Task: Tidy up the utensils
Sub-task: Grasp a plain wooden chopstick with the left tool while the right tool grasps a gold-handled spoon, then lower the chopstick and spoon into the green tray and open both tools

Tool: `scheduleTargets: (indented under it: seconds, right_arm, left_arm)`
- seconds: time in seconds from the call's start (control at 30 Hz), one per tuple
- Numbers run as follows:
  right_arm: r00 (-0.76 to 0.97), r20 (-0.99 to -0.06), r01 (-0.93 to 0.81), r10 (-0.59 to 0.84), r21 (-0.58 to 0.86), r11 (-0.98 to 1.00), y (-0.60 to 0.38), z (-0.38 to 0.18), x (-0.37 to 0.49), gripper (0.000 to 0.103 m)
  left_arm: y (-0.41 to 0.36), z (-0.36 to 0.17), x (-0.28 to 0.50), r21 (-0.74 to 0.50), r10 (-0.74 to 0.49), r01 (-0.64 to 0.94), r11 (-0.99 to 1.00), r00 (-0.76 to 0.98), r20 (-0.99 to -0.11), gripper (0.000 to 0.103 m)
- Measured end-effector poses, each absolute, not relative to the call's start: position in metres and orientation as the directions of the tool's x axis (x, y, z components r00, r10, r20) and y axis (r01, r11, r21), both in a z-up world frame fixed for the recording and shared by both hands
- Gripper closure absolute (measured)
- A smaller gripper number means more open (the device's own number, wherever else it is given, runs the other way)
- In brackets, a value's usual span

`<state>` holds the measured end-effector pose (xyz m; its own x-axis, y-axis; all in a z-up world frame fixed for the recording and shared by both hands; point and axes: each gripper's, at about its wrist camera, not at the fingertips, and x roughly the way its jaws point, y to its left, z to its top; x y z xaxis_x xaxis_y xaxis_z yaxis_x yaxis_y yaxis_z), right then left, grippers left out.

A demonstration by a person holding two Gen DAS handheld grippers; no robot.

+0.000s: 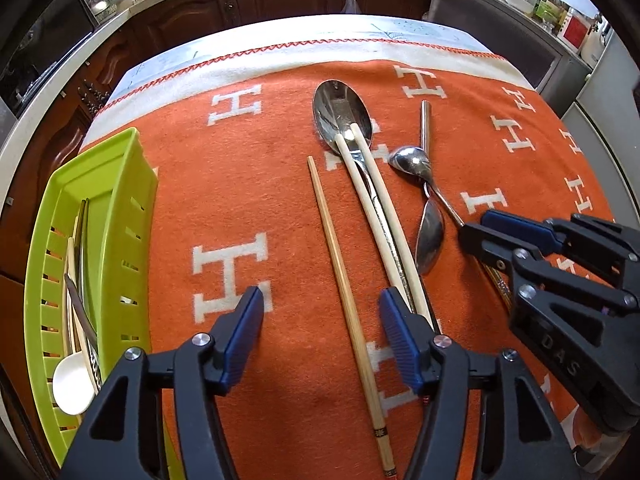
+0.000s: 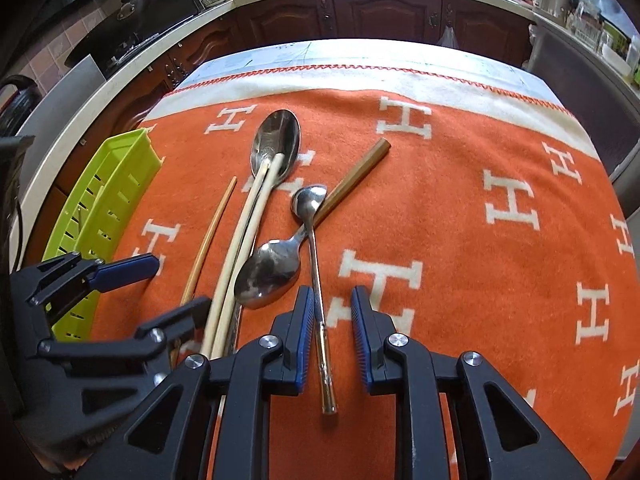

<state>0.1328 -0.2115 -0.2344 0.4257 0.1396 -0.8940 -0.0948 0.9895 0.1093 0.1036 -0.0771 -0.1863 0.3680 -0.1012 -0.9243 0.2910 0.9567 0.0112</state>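
An orange blanket (image 1: 248, 184) patterned with white H letters covers the table, dark wooden cabinets (image 2: 384, 12) along the frame's top. The lime basket (image 1: 120, 200) sits at left. The left gripper (image 1: 322, 336) stands open astride a bamboo chopstick (image 1: 340, 276). The right gripper (image 2: 332, 340), narrowly parted, straddles a slim spoon's handle (image 2: 320, 300) without pressing it.
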Motion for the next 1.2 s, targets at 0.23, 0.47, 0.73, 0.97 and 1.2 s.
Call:
scheduleTargets:
  seconds: [0.23, 0.47, 0.73, 0.97, 1.2]
  right_arm:
    - [0.444, -0.888, -0.131, 0.117, 0.065, 0.989, -0.201, -0.235, 0.156, 0.083]
    - [0.469, -0.878, -0.142, 0.092, 0.028, 0.989, -0.196, -0.238, 0.167, 0.099]
    - [0.441, -0.885, -0.102, 0.152, 0.119, 0.988, -0.208, -0.233, 0.157, 0.099]
    - [0.455, -0.875, -0.096, 0.167, 0.138, 0.986, -0.206, -0.217, 0.140, 0.099]
    - [0.475, -0.858, -0.101, 0.195, 0.167, 0.981, -0.202, -0.194, 0.124, 0.100]
  left_arm:
    - [-0.079, -0.183, 0.093, -0.005, -0.136, 0.316, 0.949, 0.394, -0.909, 0.091]
    - [-0.073, -0.182, 0.092, -0.062, -0.179, 0.303, 0.951, 0.373, -0.910, 0.099]
    - [-0.056, -0.166, 0.084, -0.086, -0.197, 0.287, 0.954, 0.382, -0.903, 0.099]
    - [-0.042, -0.142, 0.076, -0.094, -0.206, 0.276, 0.957, 0.412, -0.888, 0.099]
    - [-0.029, -0.117, 0.064, -0.105, -0.220, 0.268, 0.958, 0.446, -0.868, 0.099]
